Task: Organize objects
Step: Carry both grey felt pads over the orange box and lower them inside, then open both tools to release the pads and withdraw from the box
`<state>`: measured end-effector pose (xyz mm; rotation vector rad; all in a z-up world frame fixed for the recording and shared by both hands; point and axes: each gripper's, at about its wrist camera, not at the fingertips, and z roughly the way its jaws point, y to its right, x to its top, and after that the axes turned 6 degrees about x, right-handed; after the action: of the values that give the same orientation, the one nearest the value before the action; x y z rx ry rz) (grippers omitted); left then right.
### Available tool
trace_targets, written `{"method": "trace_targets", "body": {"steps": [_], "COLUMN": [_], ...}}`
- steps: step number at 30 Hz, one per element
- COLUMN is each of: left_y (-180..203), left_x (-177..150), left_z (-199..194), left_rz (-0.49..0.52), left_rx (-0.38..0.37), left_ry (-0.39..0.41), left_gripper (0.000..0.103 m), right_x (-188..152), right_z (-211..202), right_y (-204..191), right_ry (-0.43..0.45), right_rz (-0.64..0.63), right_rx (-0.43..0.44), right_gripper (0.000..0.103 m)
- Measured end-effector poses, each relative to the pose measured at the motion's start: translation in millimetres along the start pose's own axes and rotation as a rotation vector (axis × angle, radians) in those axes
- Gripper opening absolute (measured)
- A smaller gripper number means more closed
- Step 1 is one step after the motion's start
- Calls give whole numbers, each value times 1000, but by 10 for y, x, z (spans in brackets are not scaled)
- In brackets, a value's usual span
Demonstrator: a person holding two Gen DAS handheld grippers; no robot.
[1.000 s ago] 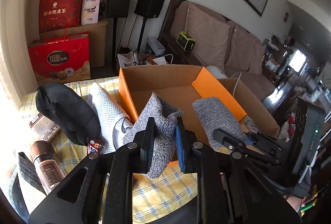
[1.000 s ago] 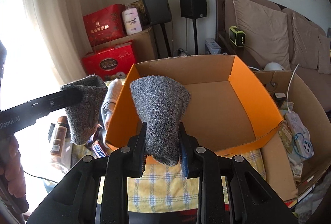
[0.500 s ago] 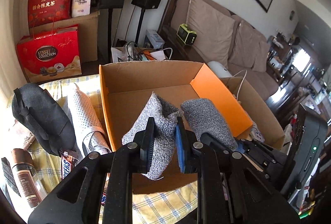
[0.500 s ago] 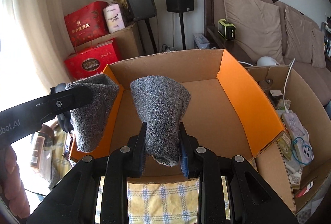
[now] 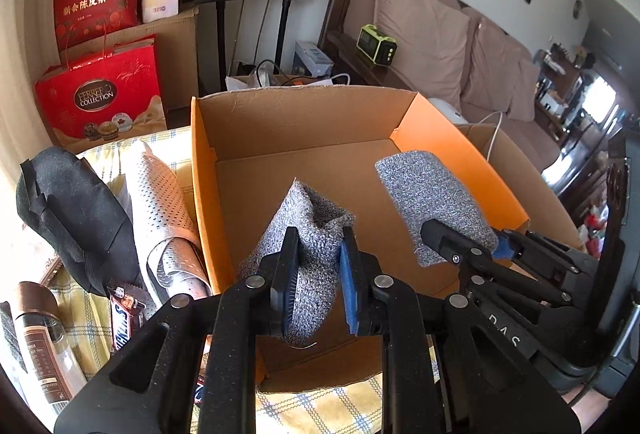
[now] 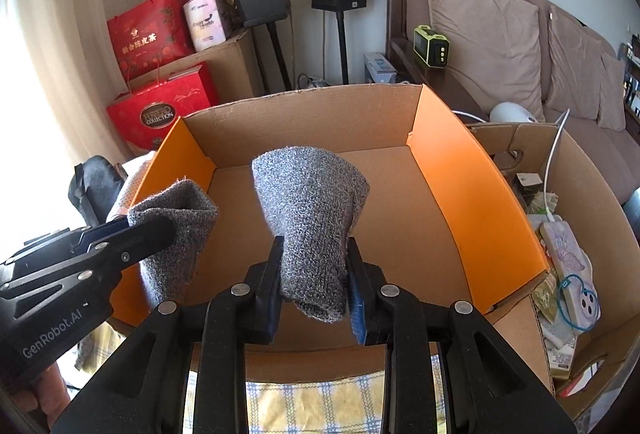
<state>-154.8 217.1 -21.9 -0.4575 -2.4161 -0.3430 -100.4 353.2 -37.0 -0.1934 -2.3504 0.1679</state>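
Note:
My left gripper is shut on a grey knit sock and holds it over the open orange cardboard box. My right gripper is shut on a second grey knit sock, also held over the box. Each gripper shows in the other's view: the right gripper with its sock to the right, the left gripper with its sock at the left wall of the box. The box floor is bare.
On the yellow checked cloth left of the box lie a black pouch, a white perforated shoe, a Snickers bar and a brown jar. A second cardboard box with clutter stands to the right.
Both grippers have moved forward with their socks, from in front of and beside the box to over its inside. The left sock has crossed the box's left wall.

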Motion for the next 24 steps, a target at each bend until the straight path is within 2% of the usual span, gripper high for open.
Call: {"method": "trace_targets", "body": {"steps": [5,6,8,12,16,17,19,21,24], "left_y": [21,15,-2,-13,-98,-121,-174,-210,-271], "left_x": [-53,-62,-70,-74,-43,-37,-32,-30,-27], "left_z": [123,132,135,37,-105,-141,-218,-282,-370], "left_rz": [-6,-12,-19,-6,-29,-31,-31,-24,-18], "left_rx": [17,25,34,60,70,85,118,152,169], "left_ry": [-33,-34,-29,8,41,52,82,105,130], "left_gripper": [22,25,35,58,70,75,81,88,94], "right_x": [-24,-27,-33,-8,39,53,78,96,110], "right_z": [88,103,124,93,6,-21,-80,-146,-235], "right_y": [15,10,8,50,86,89,78,51,-13], "right_ry": [-26,-29,-22,-3,14,19,33,52,78], "right_rz": [13,10,12,26,28,26,21,10,-14], "right_rx": [15,12,-3,-12,-16,-21,-33,-44,-64], "right_gripper": [27,29,49,53,54,55,62,74,82]}}
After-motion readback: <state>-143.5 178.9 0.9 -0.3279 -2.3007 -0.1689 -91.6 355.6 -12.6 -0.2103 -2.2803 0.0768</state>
